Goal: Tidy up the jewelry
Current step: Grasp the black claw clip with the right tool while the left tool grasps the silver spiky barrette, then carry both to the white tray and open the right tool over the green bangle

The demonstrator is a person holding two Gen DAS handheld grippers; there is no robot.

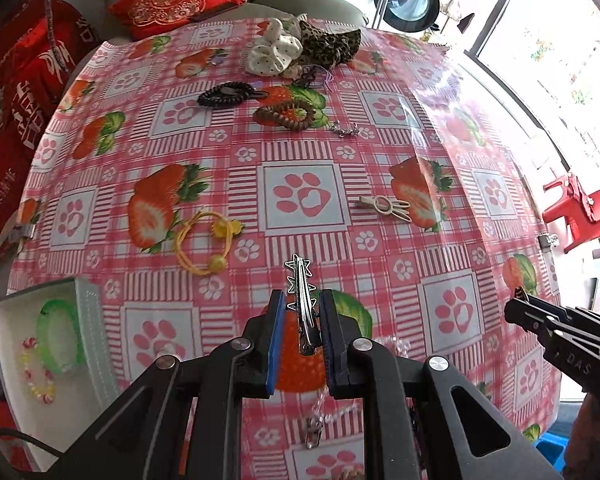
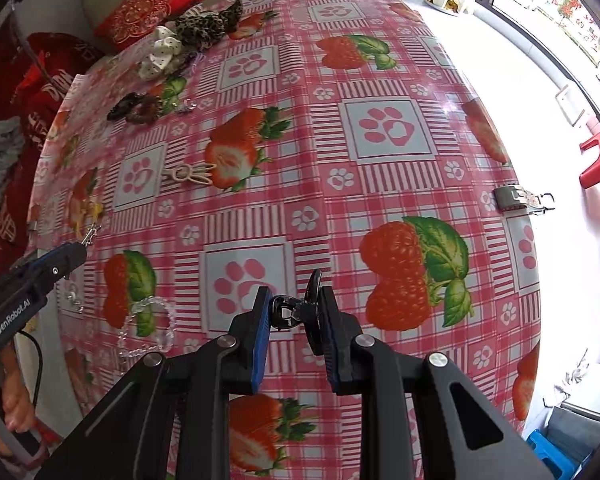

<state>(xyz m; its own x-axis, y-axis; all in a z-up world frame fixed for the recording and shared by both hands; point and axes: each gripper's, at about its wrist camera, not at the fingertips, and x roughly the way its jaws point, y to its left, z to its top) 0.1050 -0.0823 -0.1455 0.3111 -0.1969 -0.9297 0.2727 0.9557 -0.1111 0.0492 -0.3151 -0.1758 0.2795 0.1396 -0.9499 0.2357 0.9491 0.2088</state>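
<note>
Silver star-edged hair clip [image 1: 300, 304] pinched in left gripper [image 1: 300, 300] fingers; right gripper [image 2: 296, 312] fingers clamp black clip [image 2: 296, 312].

Hard daylight pours in from the windows [image 1: 540, 40] at the upper right of both views, blown out to white there. It throws a pale glare across the right side of the glossy tablecloth [image 1: 440, 92]. The left edges fall dim. Fisheye distortion bulges the table and bends lines at the borders, with dark vignetted corners. Focus is sharp mid-frame, softer at the rim.
</note>
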